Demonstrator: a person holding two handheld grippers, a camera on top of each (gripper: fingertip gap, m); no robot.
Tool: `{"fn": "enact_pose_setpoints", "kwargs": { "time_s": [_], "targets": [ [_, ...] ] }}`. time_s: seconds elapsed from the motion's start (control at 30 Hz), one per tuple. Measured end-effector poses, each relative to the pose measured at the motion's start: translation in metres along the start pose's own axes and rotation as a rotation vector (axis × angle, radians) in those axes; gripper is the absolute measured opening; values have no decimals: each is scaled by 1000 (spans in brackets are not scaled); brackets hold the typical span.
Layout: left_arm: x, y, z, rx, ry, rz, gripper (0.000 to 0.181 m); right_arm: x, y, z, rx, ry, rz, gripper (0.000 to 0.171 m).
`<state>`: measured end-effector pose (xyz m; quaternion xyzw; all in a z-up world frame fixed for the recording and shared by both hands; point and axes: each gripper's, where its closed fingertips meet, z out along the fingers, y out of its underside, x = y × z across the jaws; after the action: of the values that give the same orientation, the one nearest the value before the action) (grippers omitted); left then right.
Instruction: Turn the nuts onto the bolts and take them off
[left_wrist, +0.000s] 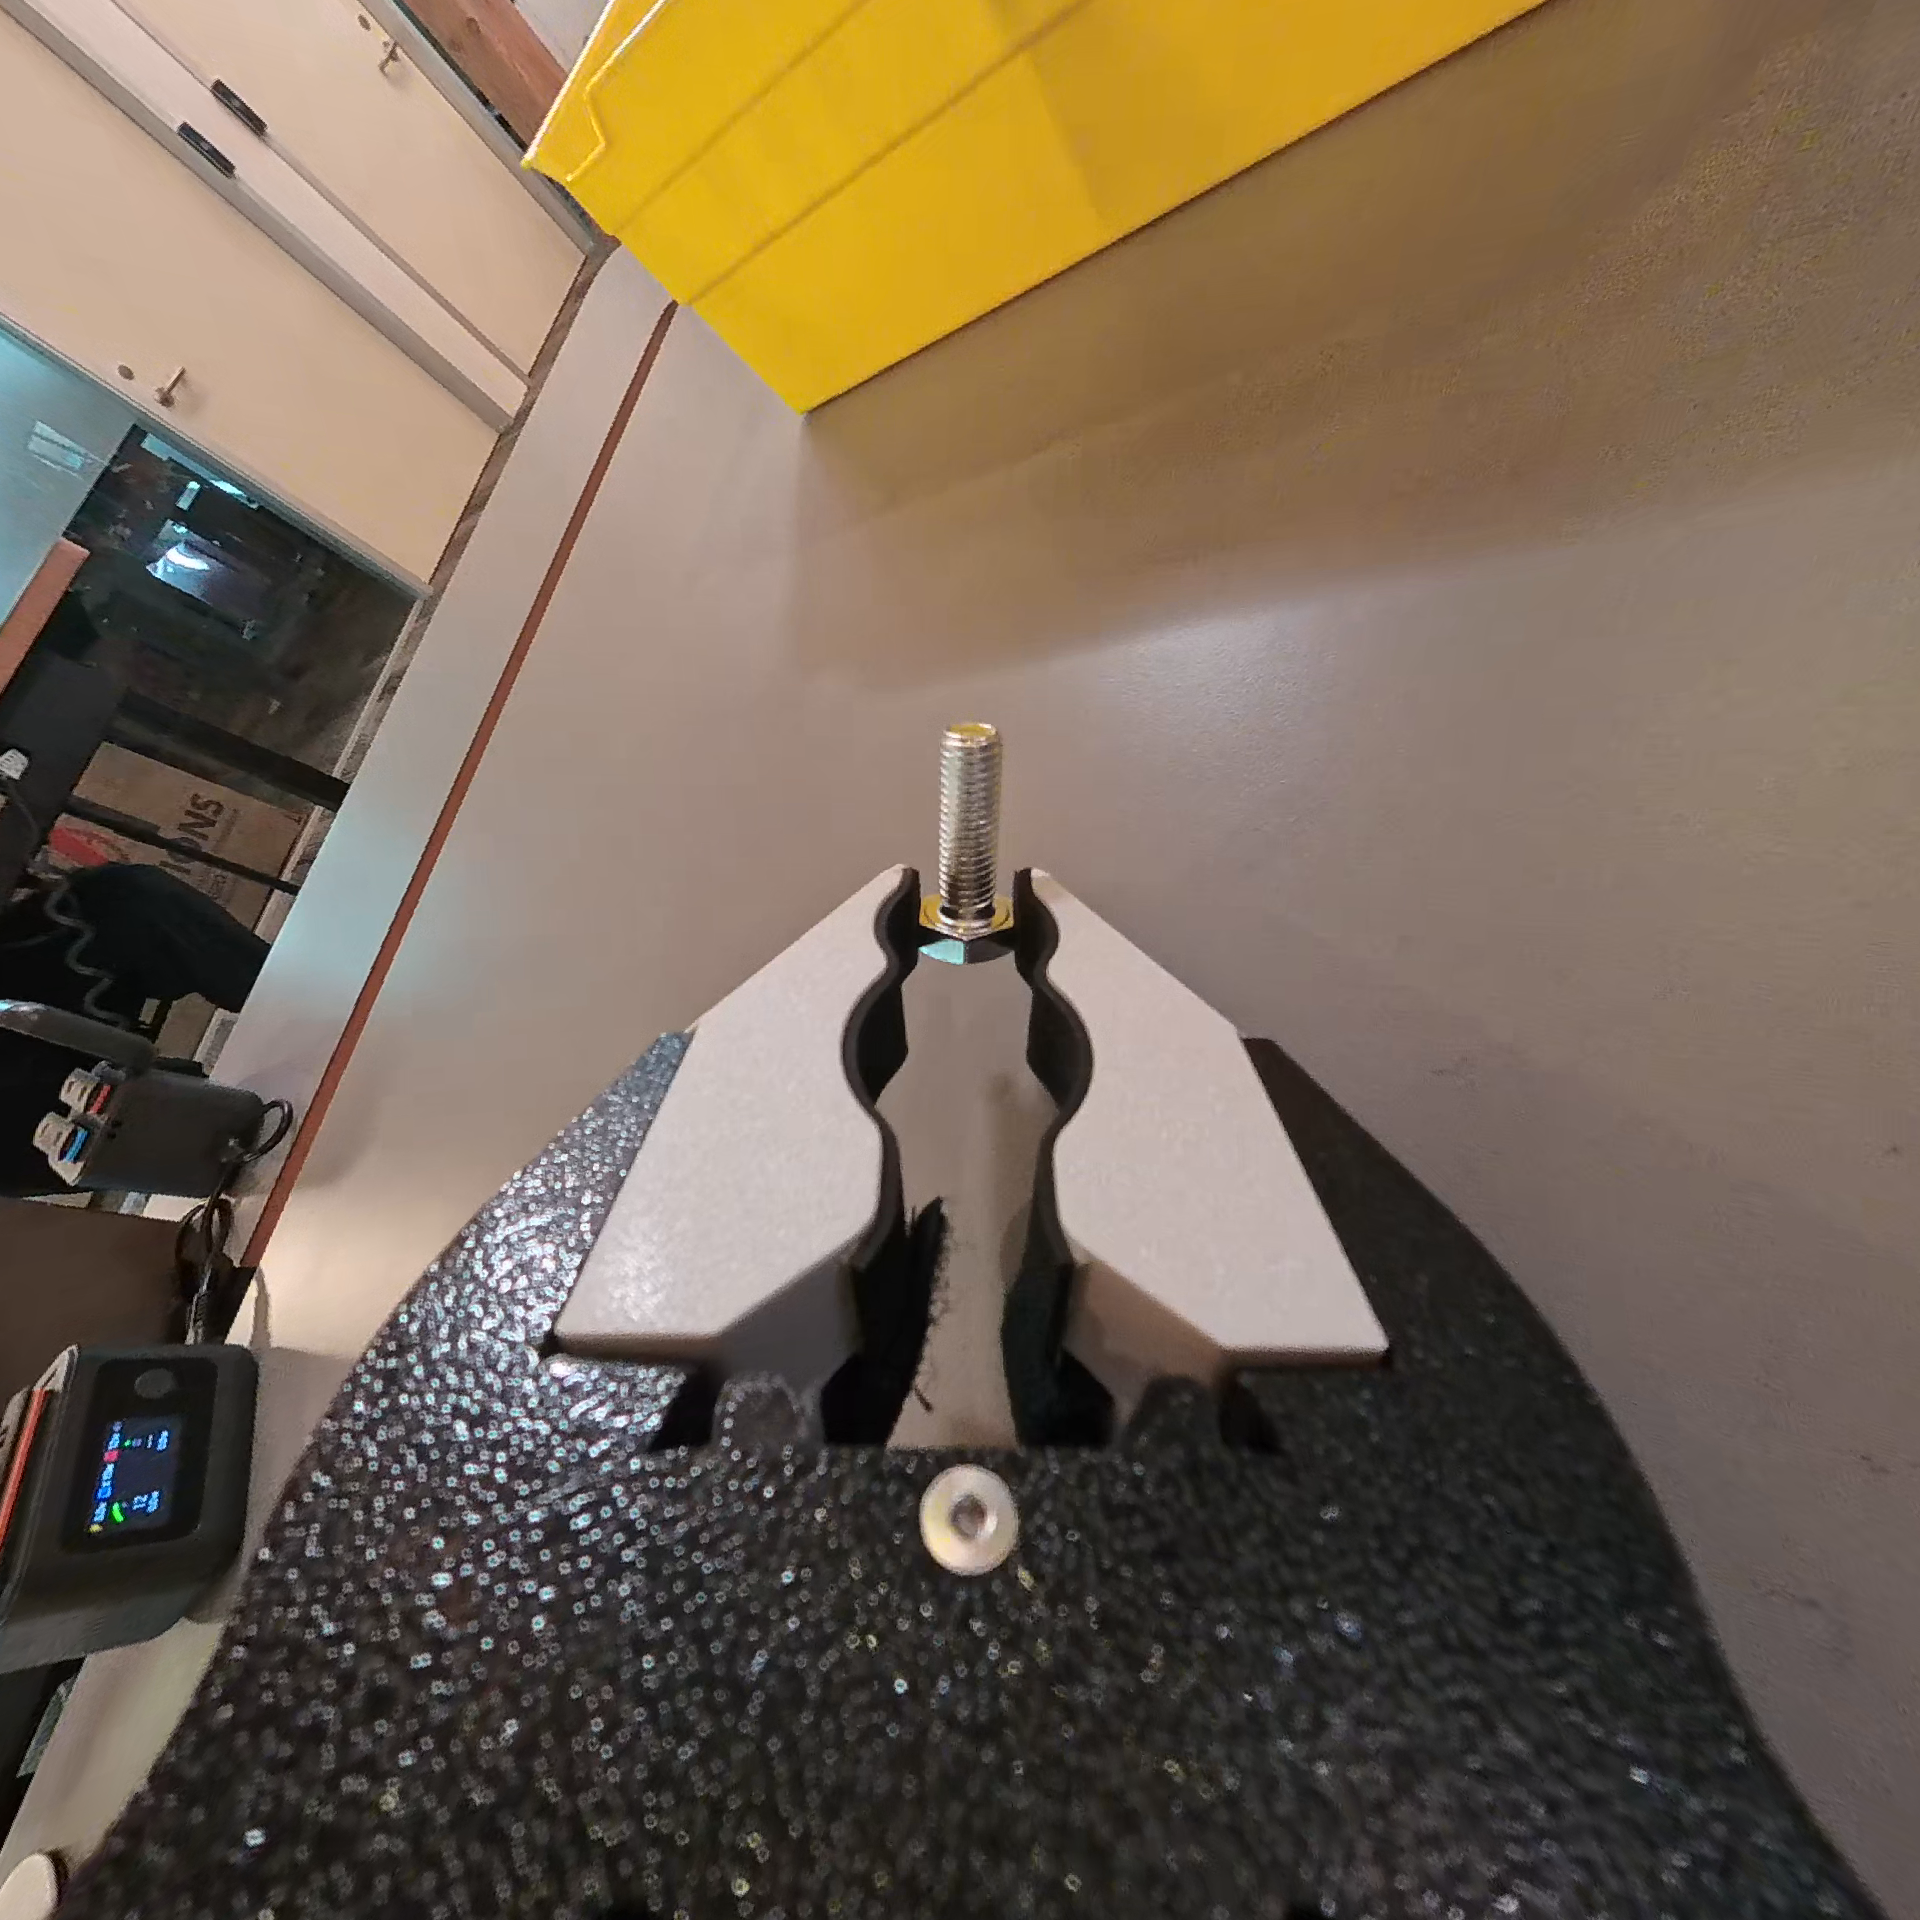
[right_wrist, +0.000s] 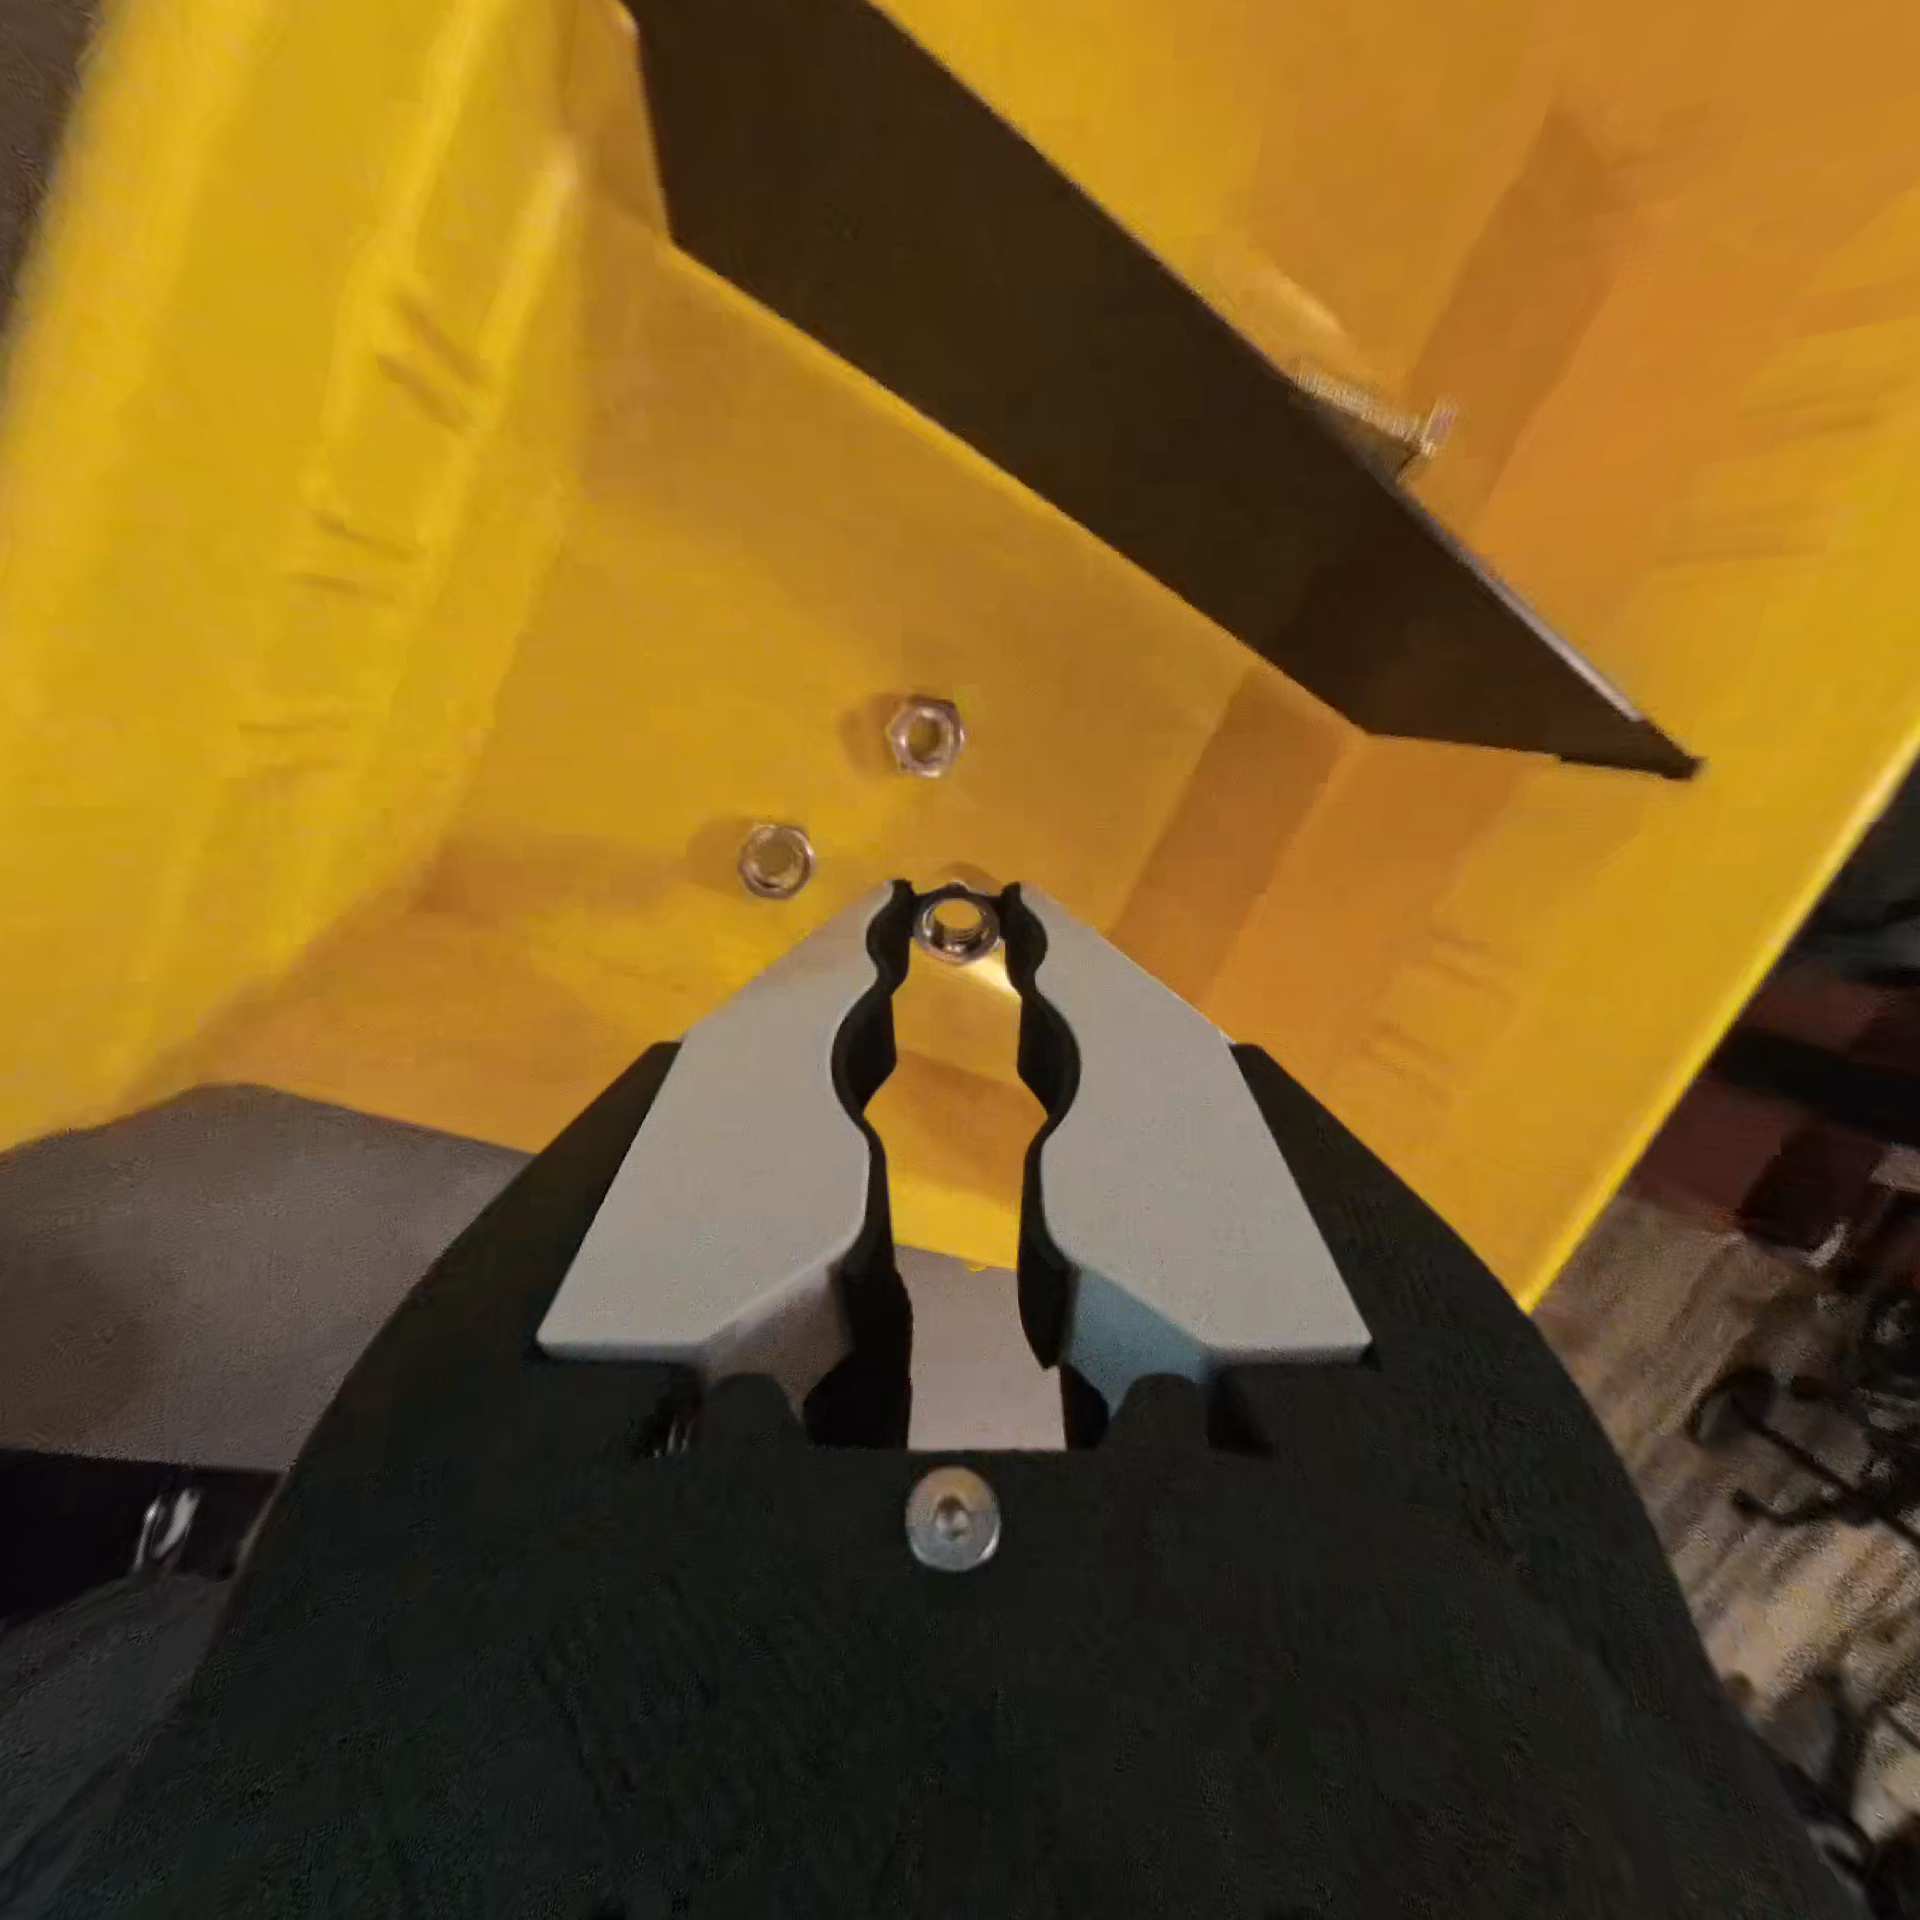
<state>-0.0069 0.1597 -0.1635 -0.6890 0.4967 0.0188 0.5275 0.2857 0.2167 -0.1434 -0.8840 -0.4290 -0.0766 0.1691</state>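
In the left wrist view my left gripper (left_wrist: 967, 914) is shut on the hex head of a silver bolt (left_wrist: 967, 810). The threaded shank points forward past the fingertips, over the grey table (left_wrist: 1455, 831). No nut sits on it. In the right wrist view my right gripper (right_wrist: 956, 914) is shut on a silver nut (right_wrist: 954, 927), held at the fingertips inside the yellow bin (right_wrist: 364, 520). Two more loose nuts (right_wrist: 925, 736) (right_wrist: 775, 858) lie on the bin floor just beyond. Another bolt (right_wrist: 1371, 416) lies blurred behind a black divider (right_wrist: 1091, 395).
The yellow bin (left_wrist: 935, 187) stands at the far end of the table in the left wrist view. The table's left edge (left_wrist: 499, 748) has a brown trim. Beyond it are cupboards, boxes and a small device with a lit screen (left_wrist: 130, 1475). The tips of one gripper are about 30 cm away from the tips of the other.
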Motion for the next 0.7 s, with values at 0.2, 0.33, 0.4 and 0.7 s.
{"fn": "enact_pose_setpoints", "kwargs": {
  "time_s": [0.2, 0.33, 0.4, 0.7],
  "targets": [
    [1, 0, 0, -9, -5, 29, 16, 13, 17, 30, -124, -27, 3, 22],
    [1, 0, 1, -8, -4, 25, 16, 32, 5, -6, 4, 148, 73, 43],
    [1, 0, 1, -7, -2, 20, 16, 28, -21, -45, 199, 257, 61, 41],
    [1, -1, 0, 5, -6, 29, 16, -200, -171, -122, 994, -237, -484, 24]
  ]
}}
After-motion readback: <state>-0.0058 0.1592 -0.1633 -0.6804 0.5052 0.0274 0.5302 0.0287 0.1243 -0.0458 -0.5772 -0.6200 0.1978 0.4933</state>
